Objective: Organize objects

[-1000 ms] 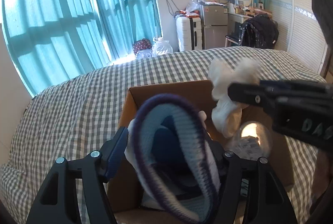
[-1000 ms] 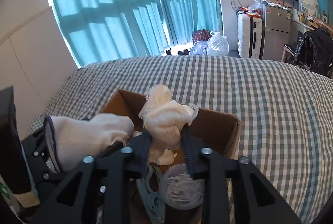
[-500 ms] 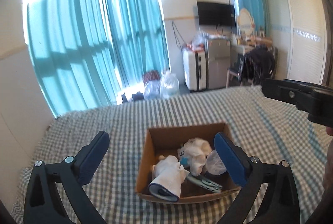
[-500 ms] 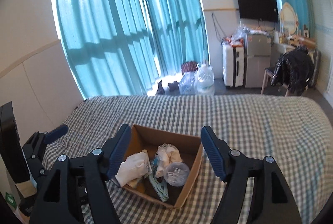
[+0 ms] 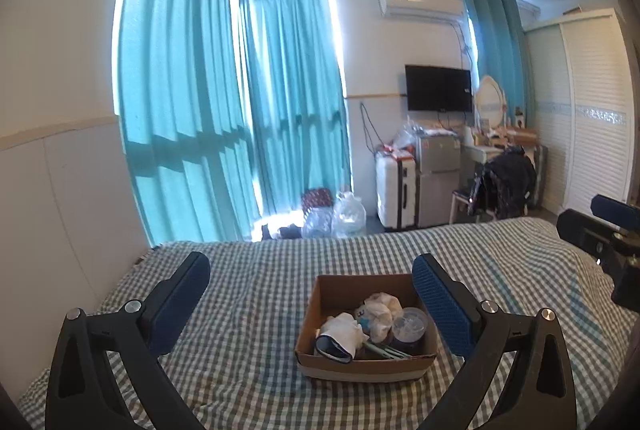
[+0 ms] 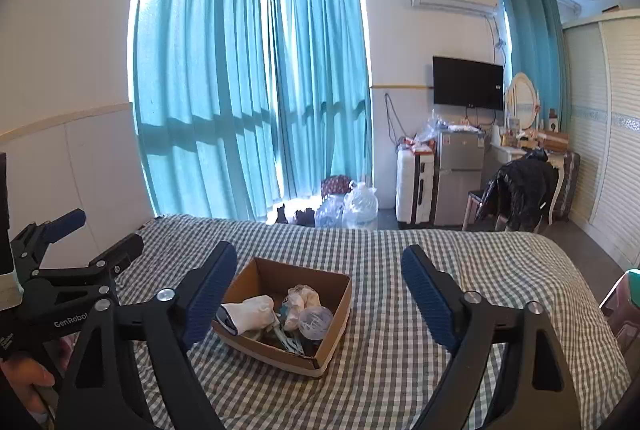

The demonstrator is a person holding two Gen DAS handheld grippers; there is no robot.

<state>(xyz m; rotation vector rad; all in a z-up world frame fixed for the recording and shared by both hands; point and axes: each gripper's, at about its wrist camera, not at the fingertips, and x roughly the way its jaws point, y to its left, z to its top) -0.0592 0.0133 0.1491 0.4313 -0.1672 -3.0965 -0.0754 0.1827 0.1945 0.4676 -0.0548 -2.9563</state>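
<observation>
A cardboard box (image 5: 360,368) (image 6: 272,350) sits on the checked bed. Inside lie a rolled white sock with a dark cuff (image 5: 340,334) (image 6: 248,310), a cream cloth bundle (image 5: 382,310) (image 6: 304,296), a clear plastic cup (image 5: 408,326) (image 6: 316,320) and a green hanger (image 6: 288,340). My left gripper (image 5: 310,266) (image 6: 96,234) hangs open and wide, well back from the box and above it, with nothing between its fingers. My right gripper (image 6: 319,254) is also back from the box, its jaws opening and empty.
The checked bed cover (image 6: 460,270) spreads around the box. Beyond the bed's far edge are teal curtains (image 5: 192,110), water bottles (image 6: 360,206), a white suitcase (image 5: 394,190), a small fridge (image 6: 460,178) and a chair with a black jacket (image 6: 520,190). A hand (image 6: 24,378) holds the left gripper.
The left gripper let go of the rolled sock and the right let go of the cream bundle, both into the box. Both opened and drew back and up from it.
</observation>
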